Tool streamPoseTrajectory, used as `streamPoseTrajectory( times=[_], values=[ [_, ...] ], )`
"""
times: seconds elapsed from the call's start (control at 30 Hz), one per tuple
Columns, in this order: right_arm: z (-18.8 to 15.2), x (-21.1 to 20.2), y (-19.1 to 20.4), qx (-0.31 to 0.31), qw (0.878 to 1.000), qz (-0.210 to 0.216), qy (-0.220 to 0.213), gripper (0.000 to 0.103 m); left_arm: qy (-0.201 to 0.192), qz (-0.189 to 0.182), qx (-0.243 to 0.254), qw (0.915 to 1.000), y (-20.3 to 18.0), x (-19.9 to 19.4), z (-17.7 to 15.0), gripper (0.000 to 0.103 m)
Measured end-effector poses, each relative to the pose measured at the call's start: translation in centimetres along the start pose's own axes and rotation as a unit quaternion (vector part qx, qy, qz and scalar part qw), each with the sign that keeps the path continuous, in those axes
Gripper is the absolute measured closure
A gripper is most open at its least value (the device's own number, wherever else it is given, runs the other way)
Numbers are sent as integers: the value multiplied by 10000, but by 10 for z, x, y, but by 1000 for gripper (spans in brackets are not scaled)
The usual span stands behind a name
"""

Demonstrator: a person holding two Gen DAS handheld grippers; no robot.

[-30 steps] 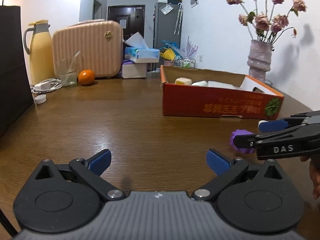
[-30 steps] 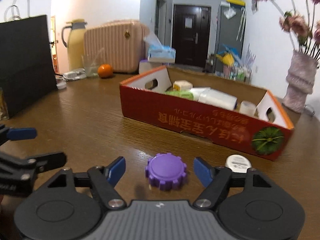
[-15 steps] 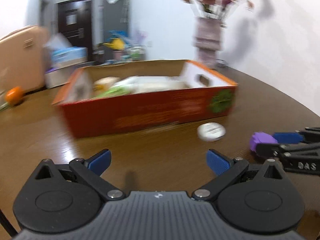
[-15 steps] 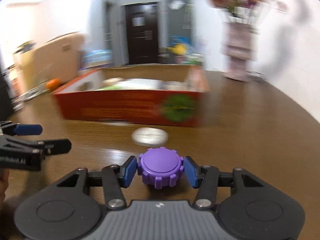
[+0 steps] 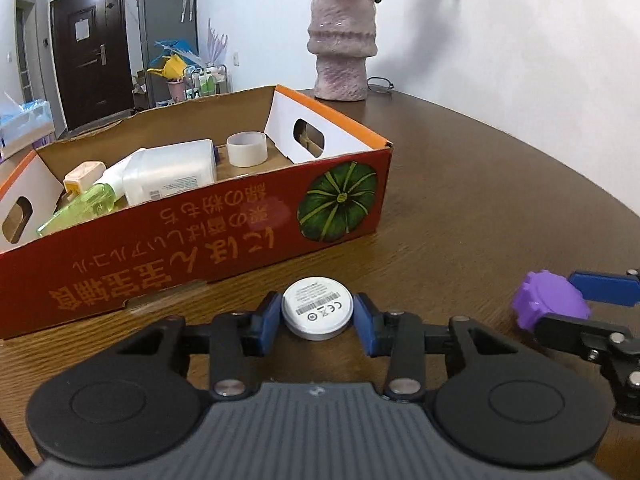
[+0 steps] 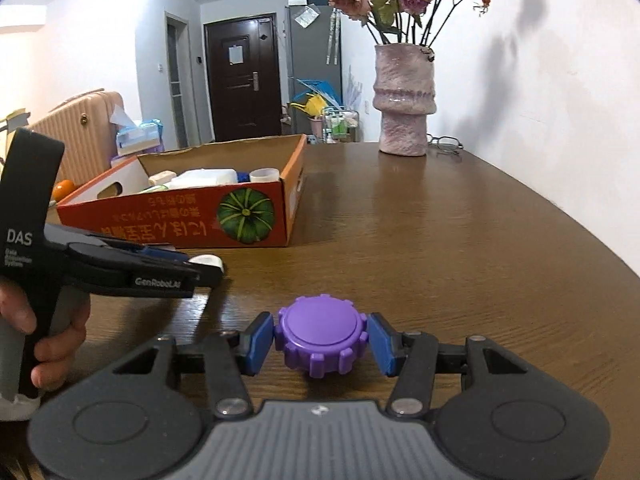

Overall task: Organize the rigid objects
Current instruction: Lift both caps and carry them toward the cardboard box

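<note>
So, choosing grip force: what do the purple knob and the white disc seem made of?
Purple knob: likely moulded plastic, matte, with crisp ridges and uniform colour. White disc: probably hard plastic, smooth satin, with printed markings on its face. Neither looks soft.

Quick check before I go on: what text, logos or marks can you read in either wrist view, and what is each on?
"DAS": left tongs' handle.
"GenRobot.AI": left tongs' finger.
"CE" mark: white disc; its fine print is too small to read.
Orange Japanese lettering, upside down: red cardboard box; not legible to me.
White bottle's label: too small.
</note>
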State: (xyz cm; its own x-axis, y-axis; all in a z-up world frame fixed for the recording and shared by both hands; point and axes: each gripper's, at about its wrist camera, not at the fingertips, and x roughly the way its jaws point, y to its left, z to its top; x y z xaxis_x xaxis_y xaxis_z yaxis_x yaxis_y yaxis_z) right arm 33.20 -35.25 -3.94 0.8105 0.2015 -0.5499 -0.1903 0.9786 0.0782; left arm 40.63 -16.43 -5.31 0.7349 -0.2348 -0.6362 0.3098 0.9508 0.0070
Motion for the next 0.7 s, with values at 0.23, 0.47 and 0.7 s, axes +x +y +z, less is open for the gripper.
streamPoseTrajectory(
  times=[0.23, 0.47, 0.7],
  values=[
    [1, -13, 10, -57, 9999, 99, -110, 52, -15, -24, -97, 9999, 0, -29, -3, 63],
    [4, -49, 25, -109, 9991, 116, -389, 52, -675, 83, -550, 9962, 12, -116, -15, 63],
    [-7, -90, 68, -321, 9964, 413, -661, 52, -1228, 172, -879, 9884, 17, -207, -53, 63]
  ],
)
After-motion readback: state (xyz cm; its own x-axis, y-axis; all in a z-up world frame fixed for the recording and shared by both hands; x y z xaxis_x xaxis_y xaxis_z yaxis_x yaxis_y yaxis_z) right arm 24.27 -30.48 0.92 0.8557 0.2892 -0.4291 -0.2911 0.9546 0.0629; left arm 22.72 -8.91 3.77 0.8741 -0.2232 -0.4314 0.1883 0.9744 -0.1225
